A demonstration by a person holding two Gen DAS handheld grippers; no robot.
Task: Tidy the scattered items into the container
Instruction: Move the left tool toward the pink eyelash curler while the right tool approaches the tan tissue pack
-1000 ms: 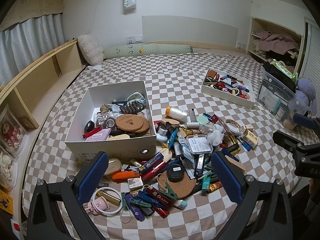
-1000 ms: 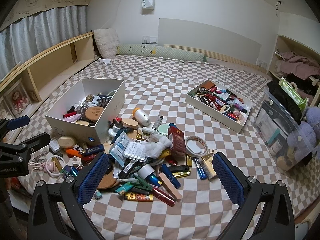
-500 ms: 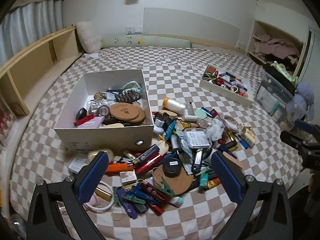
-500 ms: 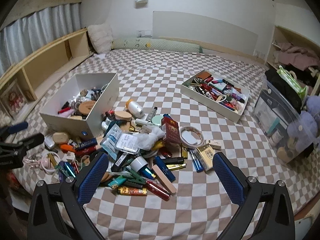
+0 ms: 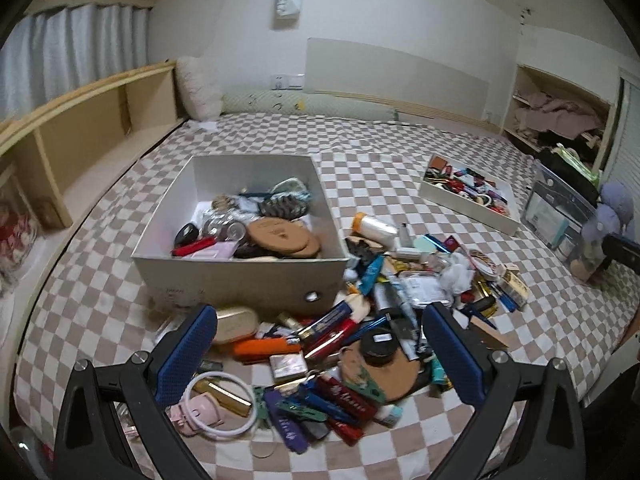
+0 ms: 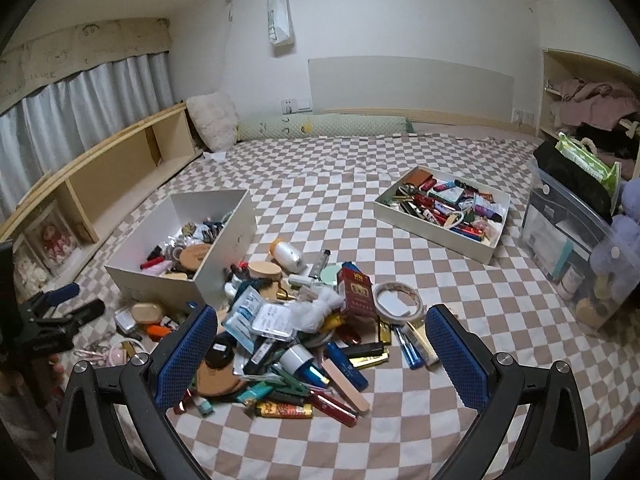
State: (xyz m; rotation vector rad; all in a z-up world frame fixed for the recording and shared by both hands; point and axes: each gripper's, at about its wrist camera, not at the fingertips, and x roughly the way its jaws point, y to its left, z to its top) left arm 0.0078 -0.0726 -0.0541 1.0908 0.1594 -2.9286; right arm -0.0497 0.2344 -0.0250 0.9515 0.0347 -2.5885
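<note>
left hand-held gripper (image 5: 320, 354) spread, empty | right hand-held gripper (image 6: 320, 354) likewise | we hover over pile (image 5: 360, 344) lower centre (choosing) | white box (image 5: 240, 276) adjacent, short carry

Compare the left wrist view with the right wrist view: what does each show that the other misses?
Only the left wrist view shows the purple tag at the pile's near edge and looks straight down into the deep white box. Only the right wrist view shows the yellow lighter and the left gripper seen from outside. Both share the checkered bed, the shallow tray, the pile, and open jaws holding nothing.
</note>
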